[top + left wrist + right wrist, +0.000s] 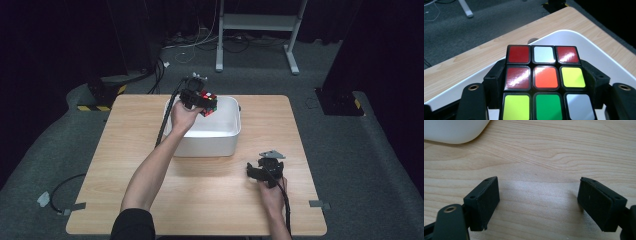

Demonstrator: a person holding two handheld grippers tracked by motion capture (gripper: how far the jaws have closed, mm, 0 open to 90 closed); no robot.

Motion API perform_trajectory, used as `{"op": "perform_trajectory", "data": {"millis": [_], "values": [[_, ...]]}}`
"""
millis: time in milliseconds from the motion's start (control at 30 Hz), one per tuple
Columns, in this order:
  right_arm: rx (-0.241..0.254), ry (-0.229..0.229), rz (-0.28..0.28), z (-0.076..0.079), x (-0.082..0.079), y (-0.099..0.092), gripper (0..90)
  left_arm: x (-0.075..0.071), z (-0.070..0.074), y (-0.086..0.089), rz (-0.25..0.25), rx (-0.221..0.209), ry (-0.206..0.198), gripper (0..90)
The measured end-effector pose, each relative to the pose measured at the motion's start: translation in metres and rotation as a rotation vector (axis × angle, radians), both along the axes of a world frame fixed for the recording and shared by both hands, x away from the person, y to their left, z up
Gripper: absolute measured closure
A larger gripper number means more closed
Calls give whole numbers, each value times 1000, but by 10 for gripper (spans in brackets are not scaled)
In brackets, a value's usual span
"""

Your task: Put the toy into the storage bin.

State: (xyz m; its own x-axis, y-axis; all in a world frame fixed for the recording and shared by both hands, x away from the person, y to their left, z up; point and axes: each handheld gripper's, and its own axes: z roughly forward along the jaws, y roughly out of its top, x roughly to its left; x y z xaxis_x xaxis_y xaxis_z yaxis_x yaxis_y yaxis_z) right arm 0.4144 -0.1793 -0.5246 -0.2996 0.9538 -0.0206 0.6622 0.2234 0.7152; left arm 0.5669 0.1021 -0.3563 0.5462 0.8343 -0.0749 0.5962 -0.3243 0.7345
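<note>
Our left gripper point(196, 98) clamps the scrambled, black-edged plastic puzzle cube point(208, 103) directly above the white plastic tub's point(210, 142) far-left corner; our right gripper point(266, 168), jaws wide and empty, rests on the near-right light wooden table point(125, 150).

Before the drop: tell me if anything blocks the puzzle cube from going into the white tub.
Nothing visible does. The left gripper holds the multicoloured puzzle cube above the open white plastic tub, whose visible interior looks bare.
</note>
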Motion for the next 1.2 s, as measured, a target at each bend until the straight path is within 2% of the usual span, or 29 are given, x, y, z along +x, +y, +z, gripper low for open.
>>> {"op": "perform_trajectory", "data": {"millis": [133, 333, 467, 700, 933, 1033, 1200], "values": [[0, 0, 0, 0, 0, 0, 176, 1, -3, -1, 6, 0, 7, 329], [1, 0, -1, 0, 0, 0, 176, 4, -9, -2, 16, 33, 20, 329], [0, 0, 0, 0, 0, 0, 175, 5, -12, -2, 18, 25, 30, 330], [0, 0, -1, 0, 0, 0, 176, 7, -17, -2, 20, 76, 32, 329], [0, 0, -1, 0, 0, 0, 176, 9, -22, 0, 31, 73, 47, 329], [1, 0, -1, 0, 0, 0, 175, 10, -24, 0, 37, 102, 48, 329], [0, 0, 0, 0, 0, 0, 175, 10, -26, -2, 35, 103, 52, 329]]}}
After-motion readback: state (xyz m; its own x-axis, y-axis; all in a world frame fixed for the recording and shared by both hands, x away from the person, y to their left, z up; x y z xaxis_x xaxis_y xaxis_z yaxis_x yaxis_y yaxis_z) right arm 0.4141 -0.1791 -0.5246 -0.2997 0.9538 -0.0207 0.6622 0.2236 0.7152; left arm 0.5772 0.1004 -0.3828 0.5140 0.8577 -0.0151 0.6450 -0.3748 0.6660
